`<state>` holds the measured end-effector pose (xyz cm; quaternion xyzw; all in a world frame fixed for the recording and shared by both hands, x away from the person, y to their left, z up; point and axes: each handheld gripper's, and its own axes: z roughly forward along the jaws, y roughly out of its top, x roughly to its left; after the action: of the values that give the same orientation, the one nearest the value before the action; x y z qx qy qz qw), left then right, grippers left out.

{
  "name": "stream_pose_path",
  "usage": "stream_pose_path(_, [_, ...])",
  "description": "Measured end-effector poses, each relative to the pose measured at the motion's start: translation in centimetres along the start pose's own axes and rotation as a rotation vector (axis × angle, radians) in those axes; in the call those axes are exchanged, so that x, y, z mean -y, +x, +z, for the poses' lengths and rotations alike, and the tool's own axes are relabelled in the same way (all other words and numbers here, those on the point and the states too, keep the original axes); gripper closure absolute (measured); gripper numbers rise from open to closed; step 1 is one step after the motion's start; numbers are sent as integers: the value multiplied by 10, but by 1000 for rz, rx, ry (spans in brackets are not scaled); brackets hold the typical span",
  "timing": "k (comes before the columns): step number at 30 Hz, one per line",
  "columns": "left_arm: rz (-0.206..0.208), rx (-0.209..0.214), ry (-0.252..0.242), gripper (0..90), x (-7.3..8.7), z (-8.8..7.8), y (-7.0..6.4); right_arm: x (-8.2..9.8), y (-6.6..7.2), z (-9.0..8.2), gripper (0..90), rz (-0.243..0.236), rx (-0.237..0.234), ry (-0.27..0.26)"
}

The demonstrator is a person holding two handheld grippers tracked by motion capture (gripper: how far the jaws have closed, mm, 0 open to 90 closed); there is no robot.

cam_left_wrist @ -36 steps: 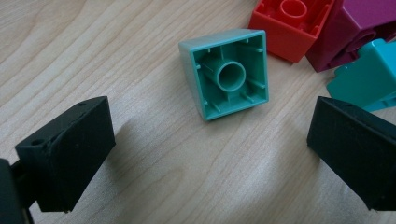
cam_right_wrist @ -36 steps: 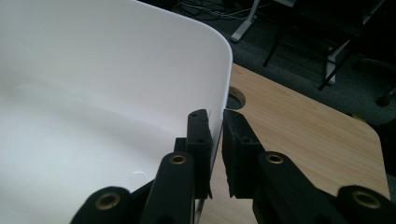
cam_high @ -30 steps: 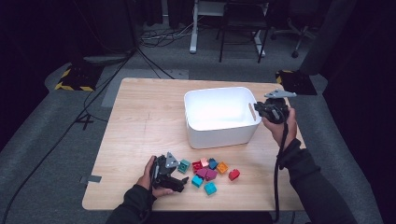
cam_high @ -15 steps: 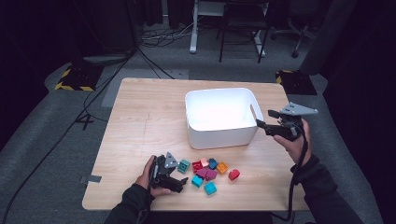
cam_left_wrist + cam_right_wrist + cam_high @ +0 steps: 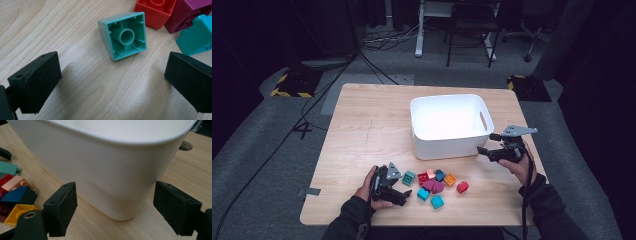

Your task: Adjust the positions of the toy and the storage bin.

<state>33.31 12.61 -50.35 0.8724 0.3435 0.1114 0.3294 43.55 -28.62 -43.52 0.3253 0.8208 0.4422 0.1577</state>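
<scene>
right tongs (image 5: 484,143) lower, now open

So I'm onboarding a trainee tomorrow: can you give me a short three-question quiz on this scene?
1. True or false: the left tongs hold the green block.
2. Which way does that block's hollow underside face in the left gripper view: A) toward the camera, B) down?
3. What stands right in front of the right tongs?

Key: 1 false, open and apart from it; 2 A; 3 the white bin.
</scene>
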Motion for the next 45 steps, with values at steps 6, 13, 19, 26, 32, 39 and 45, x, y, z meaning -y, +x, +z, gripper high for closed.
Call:
stream_pose_path(6, [-3,-1,2,10,0,0,0,10,3,7,233,-39,17,5])
stream_pose_path(13, [0,-8,-4,10,0,0,0,12,10,7,284,-95,-39,-3])
stream_pose_path(19, [0,-8,-4,10,0,0,0,13,0,15,227,-39,-4,-16])
stream_pose_path(26, [8,3,-4,11,2,-1,-3,16,12,22,256,-110,-17,14])
stream_pose_path(32, [15,-2,-5,23,5,-5,-11,30,22,12,333,-117,-106,73])
stream_pose_path(39, [50,27,-1,23,3,-3,-24,61,48,-7,380,-183,-133,143])
stream_pose_path(45, [71,49,7,22,-11,9,-43,75,63,-19,388,-214,-200,143])
